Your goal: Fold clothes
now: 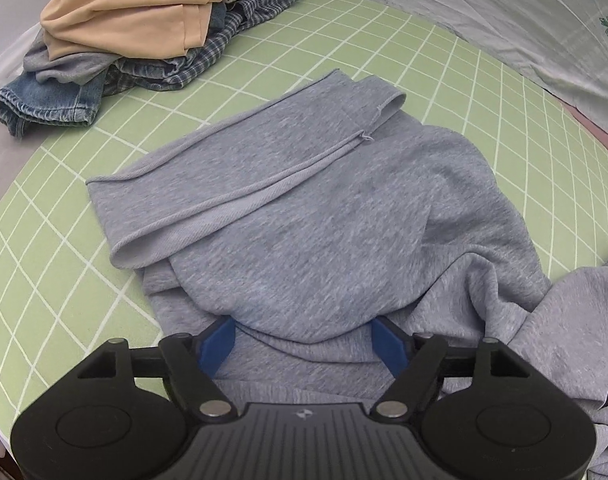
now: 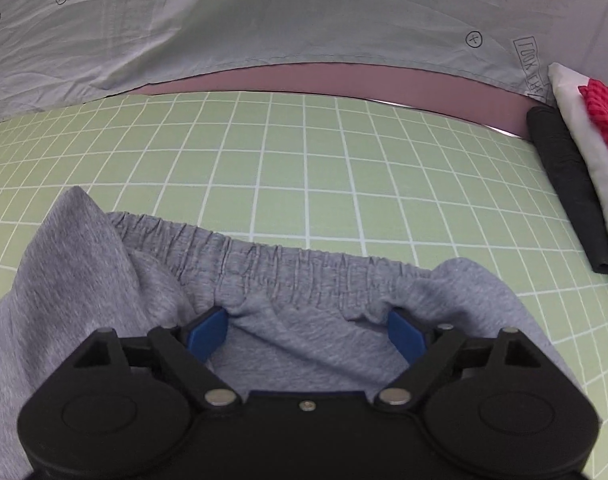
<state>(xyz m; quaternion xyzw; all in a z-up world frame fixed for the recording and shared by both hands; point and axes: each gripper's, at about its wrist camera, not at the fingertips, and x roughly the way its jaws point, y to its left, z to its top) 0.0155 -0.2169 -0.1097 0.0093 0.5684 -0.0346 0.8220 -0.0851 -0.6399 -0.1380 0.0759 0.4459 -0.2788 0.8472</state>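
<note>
Grey pants (image 1: pixel 323 216) stretch lengthwise between both grippers: left gripper (image 1: pixel 304 334) spread wide at the leg end, right gripper (image 2: pixel 305 330) spread wide, straddling the waistband (image 2: pixel 288 268).

Grey sweatpants (image 1: pixel 315 216) lie rumpled on the green grid mat, apparently half-folded, elastic waistband (image 2: pixel 296 268) bunched.
</note>
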